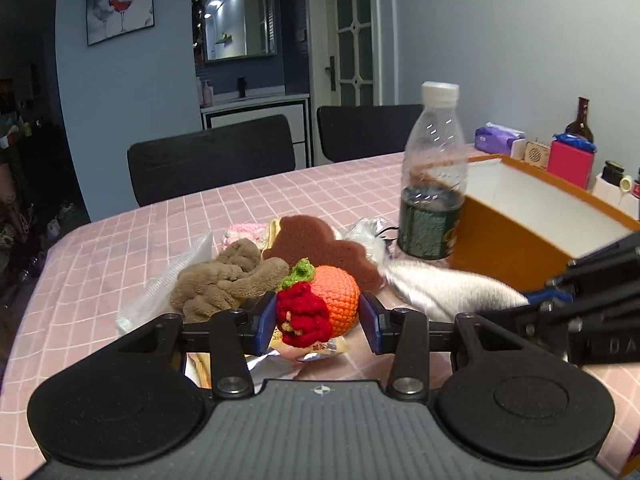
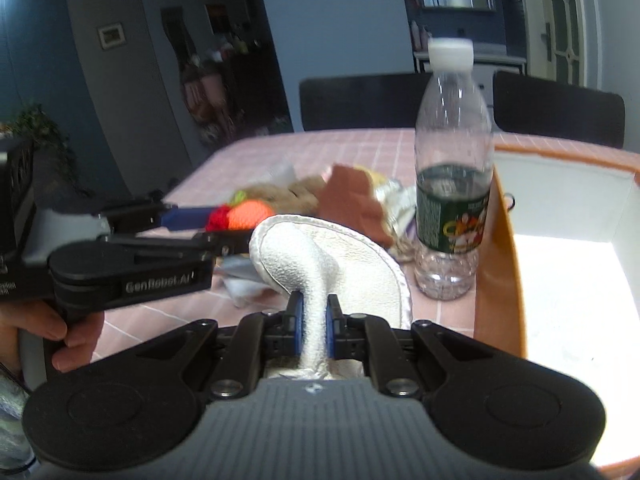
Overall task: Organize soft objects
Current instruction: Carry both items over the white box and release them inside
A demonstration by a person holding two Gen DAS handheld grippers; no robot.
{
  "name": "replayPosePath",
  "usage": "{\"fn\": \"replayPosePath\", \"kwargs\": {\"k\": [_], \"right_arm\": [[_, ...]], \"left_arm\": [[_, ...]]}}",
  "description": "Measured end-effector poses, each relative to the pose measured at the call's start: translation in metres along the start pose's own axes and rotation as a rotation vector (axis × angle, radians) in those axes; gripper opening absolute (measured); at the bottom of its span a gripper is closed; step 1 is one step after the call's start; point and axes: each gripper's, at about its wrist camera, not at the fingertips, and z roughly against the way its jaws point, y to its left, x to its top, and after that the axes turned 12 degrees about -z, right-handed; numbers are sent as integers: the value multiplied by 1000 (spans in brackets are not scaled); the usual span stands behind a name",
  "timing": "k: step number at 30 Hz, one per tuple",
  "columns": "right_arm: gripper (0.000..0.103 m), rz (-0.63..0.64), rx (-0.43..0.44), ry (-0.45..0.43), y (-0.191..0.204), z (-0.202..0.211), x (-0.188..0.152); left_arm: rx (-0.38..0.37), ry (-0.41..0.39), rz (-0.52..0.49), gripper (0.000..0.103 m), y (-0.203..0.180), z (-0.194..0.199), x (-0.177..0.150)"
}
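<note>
Crocheted orange fruit [image 1: 334,300], with a red knitted piece and a green top, sits between the blue pads of the left gripper [image 1: 318,320]; the jaws stand apart around it, the left pad against the red yarn, the right pad just beside the orange side. In the left wrist view it rests on a foil wrapper [image 1: 308,354] on the pink checked tablecloth [image 1: 120,240]. Behind it lie a brown plush toy [image 1: 228,278] and a brown sponge [image 1: 320,246]. A clear bottle [image 1: 434,172] stands upright, touching the orange box [image 1: 508,248]. Two dark chairs [image 1: 212,156] and grey-blue walls lie beyond.

From the right wrist view, the right gripper [image 2: 314,330] is clamped on a white fleecy pad [image 2: 320,260], whose long axis runs away from the camera toward the toy pile, its far end curling over. The orange box's white inside [image 2: 568,280] shows nothing in it. The bottle holds no visible liquid.
</note>
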Motion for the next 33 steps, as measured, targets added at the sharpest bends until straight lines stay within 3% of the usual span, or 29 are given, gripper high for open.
{"fn": "replayPosePath", "kwargs": {"k": [13, 22, 28, 33], "right_arm": [[9, 12, 38, -164, -4, 84, 22], [9, -19, -98, -242, -41, 123, 45], [9, -137, -197, -215, -91, 120, 57], [9, -207, -227, -79, -127, 101, 62]], "left_arm": [[-29, -115, -112, 50, -43, 50, 37], [-118, -208, -218, 50, -91, 41, 79], [-255, -162, -291, 50, -129, 8, 111], [-338, -33, -423, 50, -164, -31, 129]]}}
